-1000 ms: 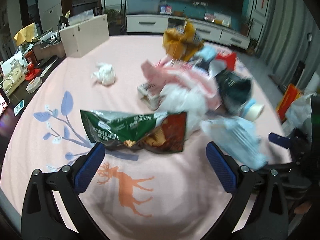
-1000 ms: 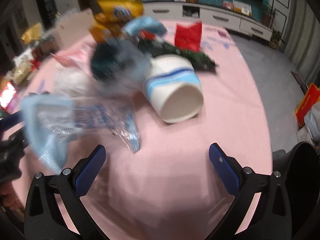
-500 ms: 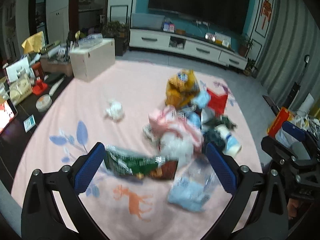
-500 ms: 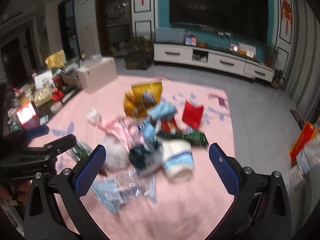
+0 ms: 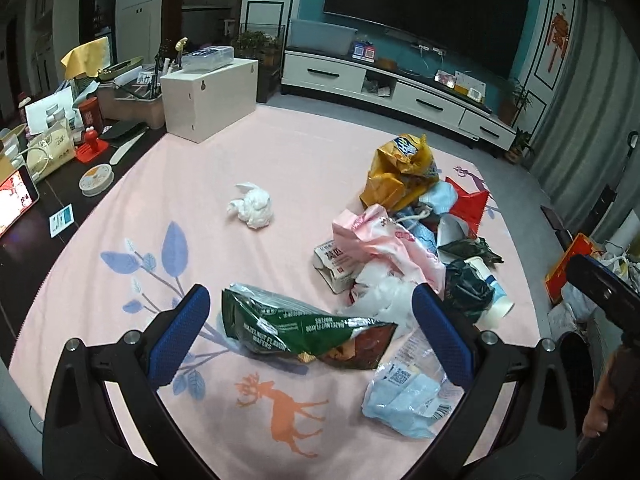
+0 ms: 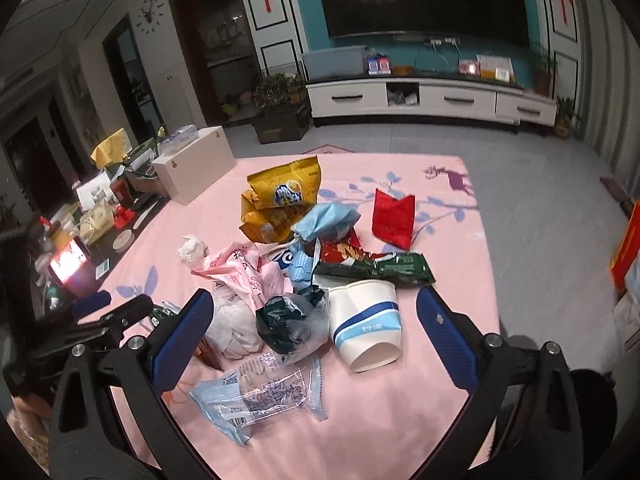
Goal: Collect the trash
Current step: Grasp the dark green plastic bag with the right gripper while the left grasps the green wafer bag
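While crumpled wrappers and bags sit piled mid pink tablecloth (image 5: 168, 184), green foil wafer bag (image 5: 296, 326) lies w/ white paper cup (image 6: 368, 326) nearby; left gripper (image 5: 310, 334) & right gripper (image 6: 310, 334) both spread wide, holding nothing.

Green wrapper (image 6: 160, 314) mostly hidden behind left gripper (image 6: 96, 320) in right view. Carton (image 5: 334, 264) half buried under pink bag (image 5: 384, 240). Print on clear packet (image 6: 260, 396) too small to read.

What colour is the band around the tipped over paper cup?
Blue on a white paper cup, with a thin paler line beneath it. It shows best in the right wrist view.
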Demonstrator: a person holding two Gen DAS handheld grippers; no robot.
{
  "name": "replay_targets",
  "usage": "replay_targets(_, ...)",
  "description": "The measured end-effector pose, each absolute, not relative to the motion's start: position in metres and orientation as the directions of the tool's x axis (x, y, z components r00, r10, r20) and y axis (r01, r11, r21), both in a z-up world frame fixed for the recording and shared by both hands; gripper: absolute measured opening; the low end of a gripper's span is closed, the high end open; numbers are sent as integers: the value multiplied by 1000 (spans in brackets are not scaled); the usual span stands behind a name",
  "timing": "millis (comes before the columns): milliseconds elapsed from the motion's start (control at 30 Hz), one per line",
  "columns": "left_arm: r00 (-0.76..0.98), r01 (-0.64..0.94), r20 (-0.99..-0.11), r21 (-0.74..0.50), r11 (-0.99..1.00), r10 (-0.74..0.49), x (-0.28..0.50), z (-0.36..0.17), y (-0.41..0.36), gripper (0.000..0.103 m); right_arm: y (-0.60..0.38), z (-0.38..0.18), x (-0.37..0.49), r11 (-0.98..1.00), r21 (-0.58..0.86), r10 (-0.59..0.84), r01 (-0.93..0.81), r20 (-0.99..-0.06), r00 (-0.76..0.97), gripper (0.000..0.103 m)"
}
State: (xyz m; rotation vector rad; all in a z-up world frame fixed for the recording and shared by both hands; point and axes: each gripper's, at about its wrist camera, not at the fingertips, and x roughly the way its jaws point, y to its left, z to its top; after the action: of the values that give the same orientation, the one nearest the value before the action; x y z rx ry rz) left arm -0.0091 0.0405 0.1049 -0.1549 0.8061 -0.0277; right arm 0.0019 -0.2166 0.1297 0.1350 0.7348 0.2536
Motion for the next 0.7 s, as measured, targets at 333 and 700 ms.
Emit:
replay_targets(333, 683, -51, -726, -160, 986, -83, -10, 98, 54, 97, -208, 116, 6, 948, 254, 316, -193, -670, 672, 76)
replay_targets(700, 557, -101, -809, -292, 951, -189, 15, 48, 93, 83, -171, 89, 26, 944, 253, 329, -210, -735, 593, 74)
